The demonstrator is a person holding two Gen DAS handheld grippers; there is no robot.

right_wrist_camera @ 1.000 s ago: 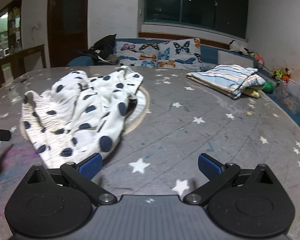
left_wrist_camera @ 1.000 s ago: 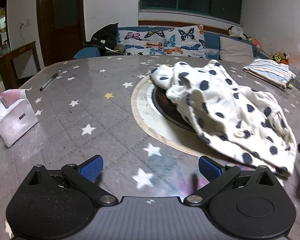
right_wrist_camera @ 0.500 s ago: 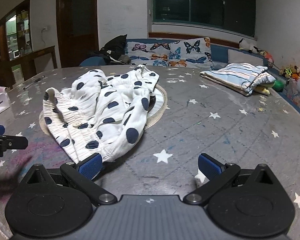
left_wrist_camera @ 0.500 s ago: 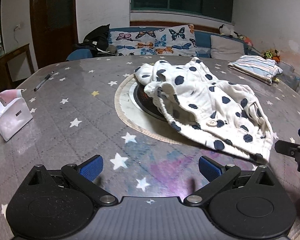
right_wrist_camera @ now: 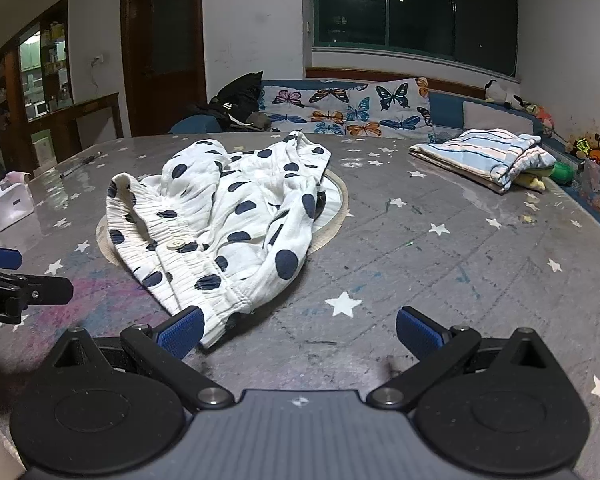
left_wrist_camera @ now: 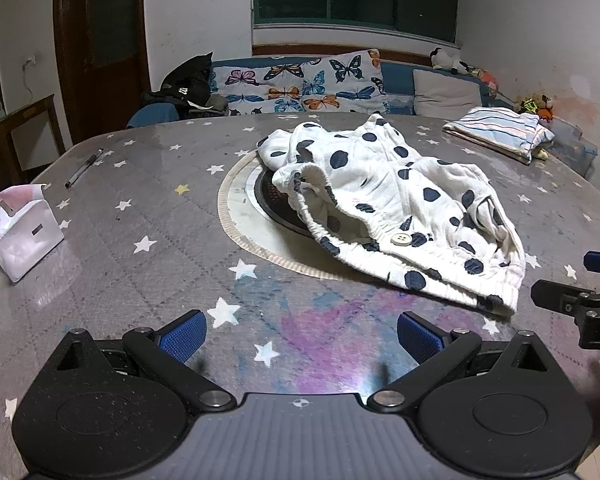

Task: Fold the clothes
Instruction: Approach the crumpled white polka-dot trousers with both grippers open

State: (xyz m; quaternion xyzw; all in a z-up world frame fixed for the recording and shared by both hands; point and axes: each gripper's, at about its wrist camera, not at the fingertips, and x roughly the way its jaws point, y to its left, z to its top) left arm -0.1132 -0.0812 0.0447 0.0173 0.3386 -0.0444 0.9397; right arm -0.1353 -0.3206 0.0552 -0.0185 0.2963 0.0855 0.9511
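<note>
At the near edge of the tabletop (left_wrist_camera: 100, 264), the left gripper (left_wrist_camera: 302, 330) and right gripper (right_wrist_camera: 298, 328) hover, fingers spread wide and empty. The polka-dot garment (left_wrist_camera: 392, 208) lies crumpled mid-tabletop: soft, light, probably non-slip. Grasp its elastic waistband (right_wrist_camera: 204, 280). A folded striped garment (right_wrist_camera: 480, 156) occupies the far right corner.

Crumpled polka-dot garment (left_wrist_camera: 400, 208) on starry table (left_wrist_camera: 140, 272) — left gripper (left_wrist_camera: 302, 332) jaws wide apart.

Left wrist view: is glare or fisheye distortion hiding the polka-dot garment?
Left wrist view: polka-dot garment is sharp and evenly lit; glare sits only on the bare table nearer the camera; corners vignette. Right wrist view: garment clear, table edge bows.
</note>
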